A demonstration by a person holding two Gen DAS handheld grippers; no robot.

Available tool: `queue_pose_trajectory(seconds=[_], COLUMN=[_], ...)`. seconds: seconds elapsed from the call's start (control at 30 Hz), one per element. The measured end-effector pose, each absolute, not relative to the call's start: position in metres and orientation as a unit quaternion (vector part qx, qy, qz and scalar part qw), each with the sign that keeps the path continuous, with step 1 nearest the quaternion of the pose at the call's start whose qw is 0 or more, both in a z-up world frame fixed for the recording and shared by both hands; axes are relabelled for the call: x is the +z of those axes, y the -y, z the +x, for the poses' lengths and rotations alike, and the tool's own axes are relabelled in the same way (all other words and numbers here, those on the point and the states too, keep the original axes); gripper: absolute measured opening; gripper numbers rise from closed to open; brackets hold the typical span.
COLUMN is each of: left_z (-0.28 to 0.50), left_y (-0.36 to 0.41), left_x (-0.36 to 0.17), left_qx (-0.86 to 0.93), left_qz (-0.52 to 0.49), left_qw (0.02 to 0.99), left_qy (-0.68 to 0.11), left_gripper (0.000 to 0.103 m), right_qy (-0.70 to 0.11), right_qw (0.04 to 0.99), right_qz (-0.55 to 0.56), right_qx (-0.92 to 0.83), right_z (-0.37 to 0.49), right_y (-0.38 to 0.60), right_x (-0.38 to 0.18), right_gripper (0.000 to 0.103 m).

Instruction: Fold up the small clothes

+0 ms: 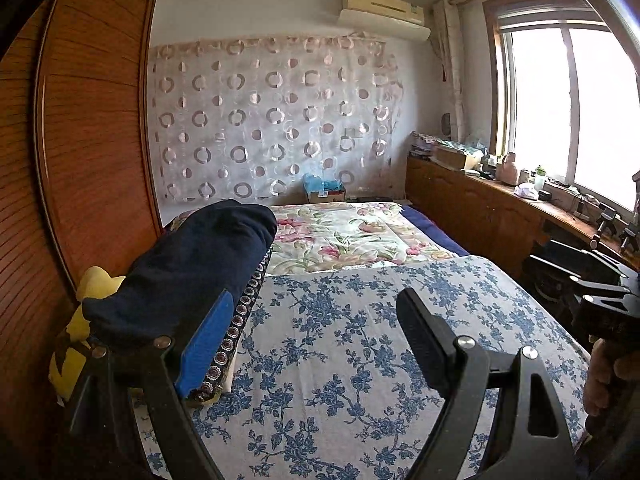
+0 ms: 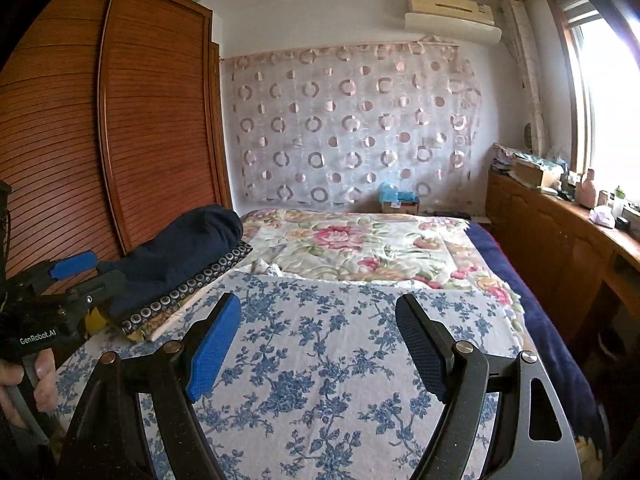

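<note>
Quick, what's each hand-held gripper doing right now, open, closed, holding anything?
Left hand-held gripper: open, holding nothing, beside the dark blue folded cloth.
Right hand-held gripper: open, holding nothing, above the blue-flowered sheet.

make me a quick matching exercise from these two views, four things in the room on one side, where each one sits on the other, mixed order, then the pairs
Things
1. dark navy folded garment
2. cream wall air conditioner
3. blue-flowered white bedsheet
4. slatted brown wooden wardrobe

Places
A. spread on the near part of the bed, below both open tongs
B. high on the far wall, by the window
C. standing along the bed's left side
D. top of the clothes pile at the bed's left edge

Pairs: 1-D, 2-B, 3-A, 4-C
</note>
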State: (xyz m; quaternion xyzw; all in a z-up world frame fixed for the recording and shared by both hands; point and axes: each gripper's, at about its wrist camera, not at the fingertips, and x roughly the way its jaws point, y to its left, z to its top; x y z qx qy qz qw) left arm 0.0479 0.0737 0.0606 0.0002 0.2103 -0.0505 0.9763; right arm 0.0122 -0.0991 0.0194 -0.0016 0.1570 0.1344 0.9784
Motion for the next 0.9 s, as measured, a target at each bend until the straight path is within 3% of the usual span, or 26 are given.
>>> queue_pose_trajectory(seconds=[0.9], left_z=[0.045], left_y=[-0.075], left_x=[0.064], left_qx=[-0.045], left_qz=[-0.002], left_qw=[0.978], left_qy=[-0.205], left_gripper=[0.084], right_qy=[-0.157], right_qw=[0.979], right_qz=[0.001], right_qx=[0.128], right_z=[0.022], right_y=[0.11], right_x=[0.013], right_gripper=[0.081])
